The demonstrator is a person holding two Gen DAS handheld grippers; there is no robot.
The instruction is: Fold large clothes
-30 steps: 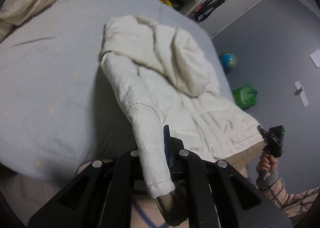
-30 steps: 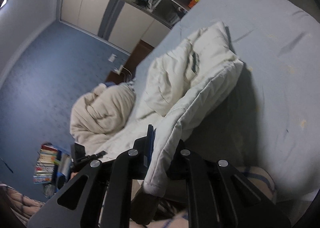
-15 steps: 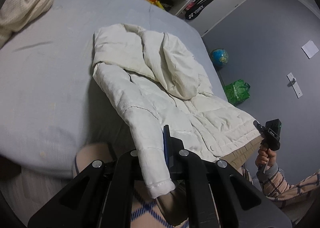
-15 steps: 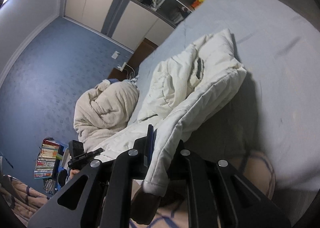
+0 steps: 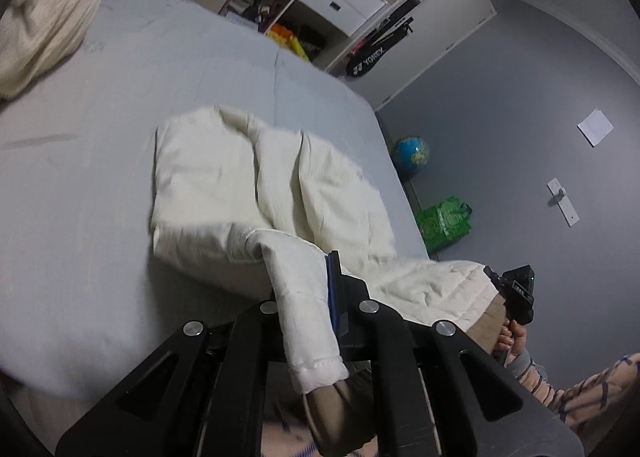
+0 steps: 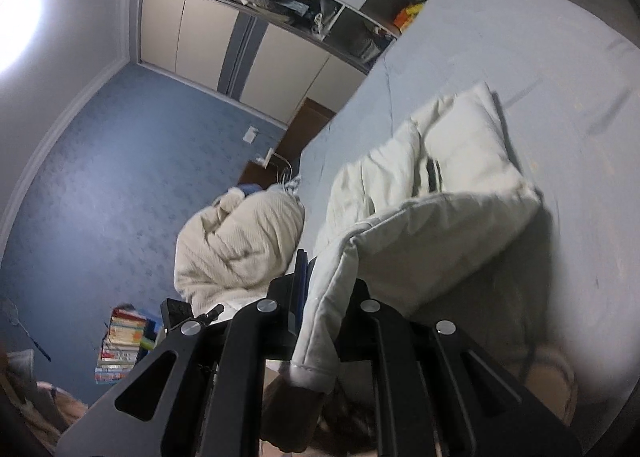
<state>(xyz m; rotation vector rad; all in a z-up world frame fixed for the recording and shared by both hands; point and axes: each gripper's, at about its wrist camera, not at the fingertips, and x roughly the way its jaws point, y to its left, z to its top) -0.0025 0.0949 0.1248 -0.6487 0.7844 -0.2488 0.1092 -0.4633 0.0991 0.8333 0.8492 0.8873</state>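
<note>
A cream padded jacket (image 5: 256, 177) lies on the light blue bed (image 5: 80, 177), collar end far, hem toward me. My left gripper (image 5: 308, 289) is shut on one sleeve near its cuff (image 5: 316, 369), which hangs between the jaws. My right gripper (image 6: 326, 293) is shut on the other sleeve (image 6: 420, 233), its cuff (image 6: 312, 373) hanging below. The jacket body shows in the right wrist view (image 6: 460, 145) too. The right gripper also appears in the left wrist view (image 5: 516, 293), at the jacket's hem.
A cream duvet bundle (image 6: 240, 241) lies at the bed's head end. An open wardrobe (image 5: 328, 1) stands beyond the bed. A globe (image 5: 412, 153) and a green bag (image 5: 444, 221) sit on the floor. A stack of books (image 6: 120, 341) stands by the blue wall.
Both grippers have moved up and forward over the bed with the sleeves held. The sleeves now bend sharply at the shoulders, and the jacket looks shorter and more bunched.
</note>
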